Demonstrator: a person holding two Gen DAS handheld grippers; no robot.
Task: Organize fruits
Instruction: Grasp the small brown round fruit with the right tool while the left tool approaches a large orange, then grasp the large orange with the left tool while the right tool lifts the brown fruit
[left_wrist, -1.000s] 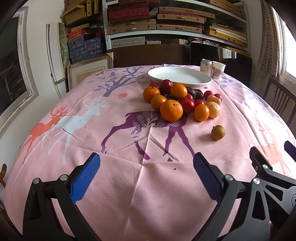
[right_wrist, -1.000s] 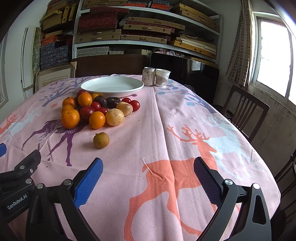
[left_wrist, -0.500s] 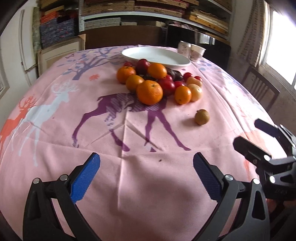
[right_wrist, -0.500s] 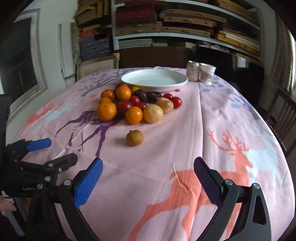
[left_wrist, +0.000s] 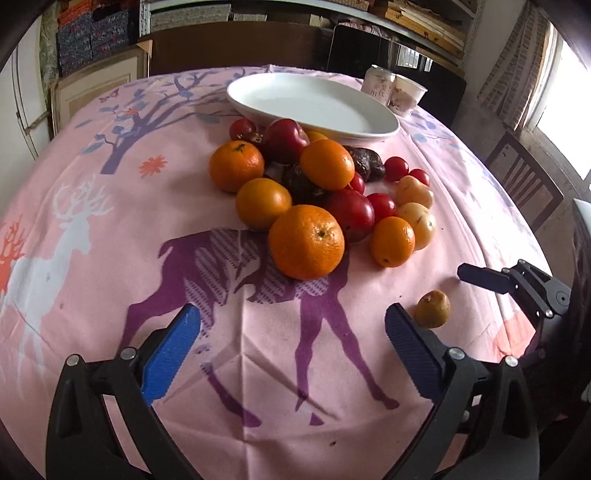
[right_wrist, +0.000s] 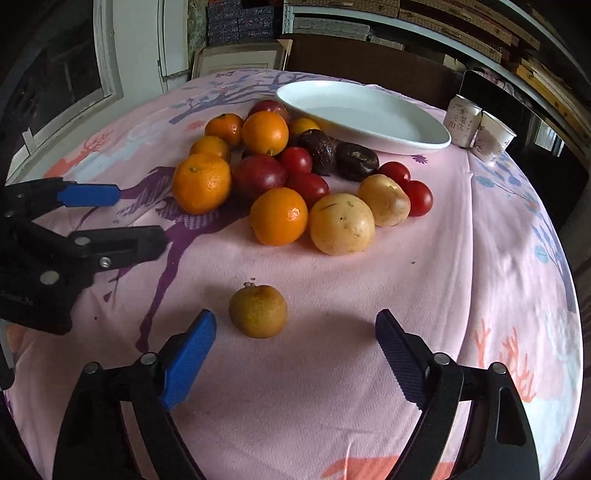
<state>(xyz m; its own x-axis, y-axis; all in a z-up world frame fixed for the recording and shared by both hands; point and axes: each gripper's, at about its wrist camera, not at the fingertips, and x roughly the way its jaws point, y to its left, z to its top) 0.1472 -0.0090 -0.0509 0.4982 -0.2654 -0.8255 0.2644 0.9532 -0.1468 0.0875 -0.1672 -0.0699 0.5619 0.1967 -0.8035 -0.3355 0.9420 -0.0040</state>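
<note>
A heap of fruit lies on the pink deer tablecloth: oranges (left_wrist: 306, 242) (right_wrist: 201, 183), red fruits (right_wrist: 258, 175), two yellow fruits (right_wrist: 341, 223) and dark wrinkled ones (right_wrist: 356, 156). Just behind the heap stands an empty white plate (left_wrist: 369, 125) (right_wrist: 406, 144). A small brown fruit (right_wrist: 258, 311) (left_wrist: 432, 308) lies alone in front of the heap. My right gripper (right_wrist: 295, 325) hangs over it, jaws closing, with the fruit between the fingertips near the left pad, untouched. My left gripper (left_wrist: 290, 332) stands open over bare cloth in front of the largest orange.
A can and a paper cup (right_wrist: 476, 129) (left_wrist: 393, 90) stand right of the plate. A wooden chair (left_wrist: 524, 184) is at the table's right edge. Shelves of boxes fill the back wall. The two grippers are close together, side by side.
Both grippers have come forward towards the fruit and tipped downward. The right gripper's jaws have narrowed, and the brown fruit now lies between its fingertips.
</note>
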